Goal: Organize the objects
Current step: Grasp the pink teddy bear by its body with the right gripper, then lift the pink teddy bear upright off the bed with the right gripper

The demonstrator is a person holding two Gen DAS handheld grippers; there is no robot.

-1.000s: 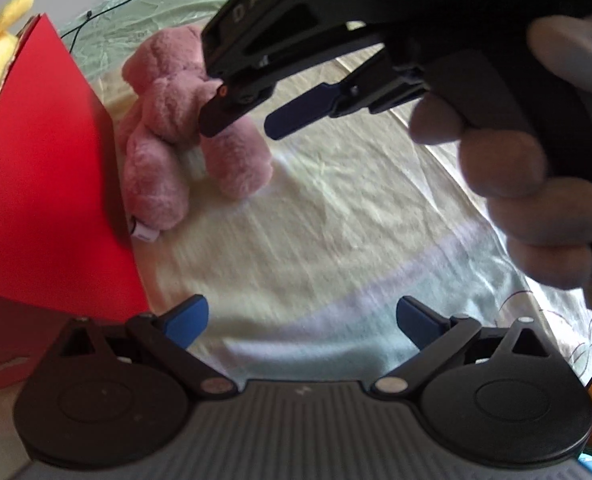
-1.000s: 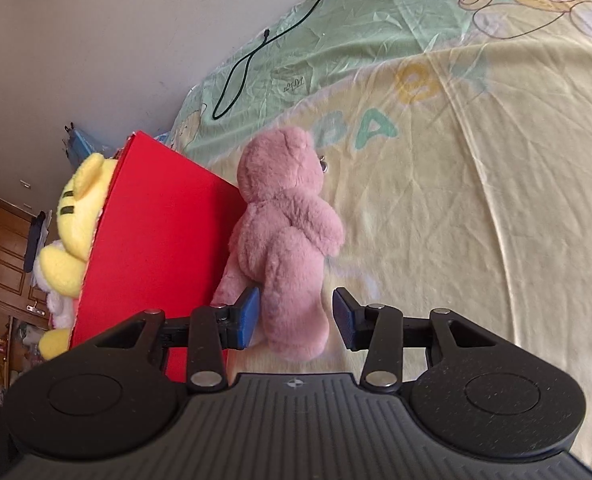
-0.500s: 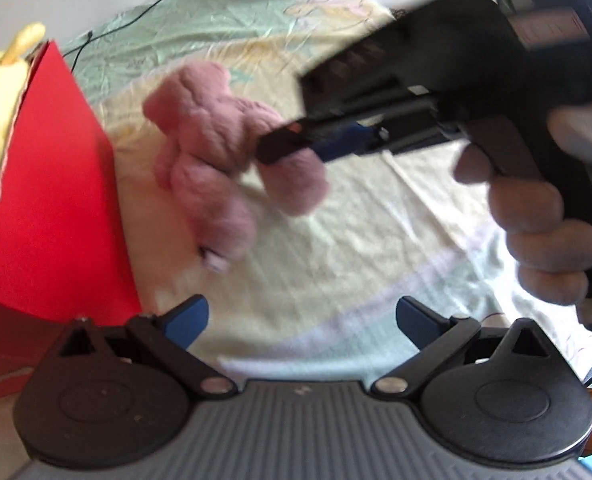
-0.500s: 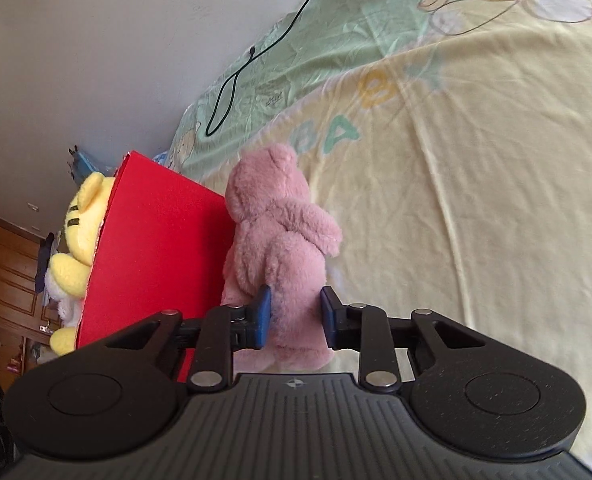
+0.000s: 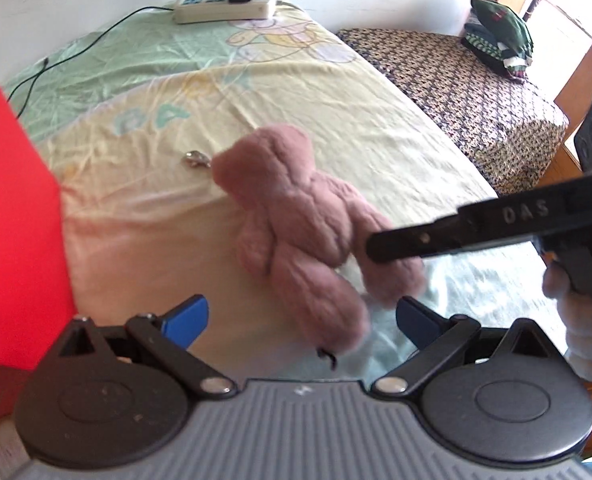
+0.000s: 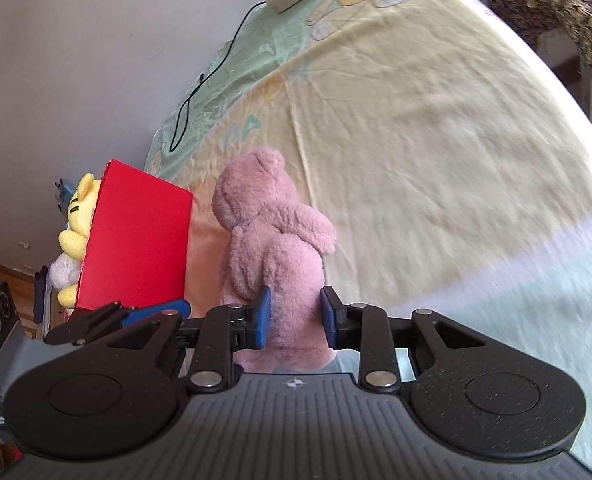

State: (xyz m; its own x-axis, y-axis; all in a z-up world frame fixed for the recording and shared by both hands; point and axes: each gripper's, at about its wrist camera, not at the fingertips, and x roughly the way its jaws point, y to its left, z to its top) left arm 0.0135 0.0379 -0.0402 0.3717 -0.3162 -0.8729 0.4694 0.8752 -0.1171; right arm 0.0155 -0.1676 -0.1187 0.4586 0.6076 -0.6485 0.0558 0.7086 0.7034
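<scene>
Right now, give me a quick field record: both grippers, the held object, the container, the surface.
right gripper: shut on pink teddy bear, fingers pinching its lower body
left gripper: open, holding nothing
pink teddy bear: lifted clear of the bedsheet
red box: left of the bear, yellow plush sticking out
also on bed: power strip

R gripper (image 6: 295, 317) clamped on pink plush leg (image 6: 294, 320) — L gripper (image 5: 302, 317) spread wide.
</scene>
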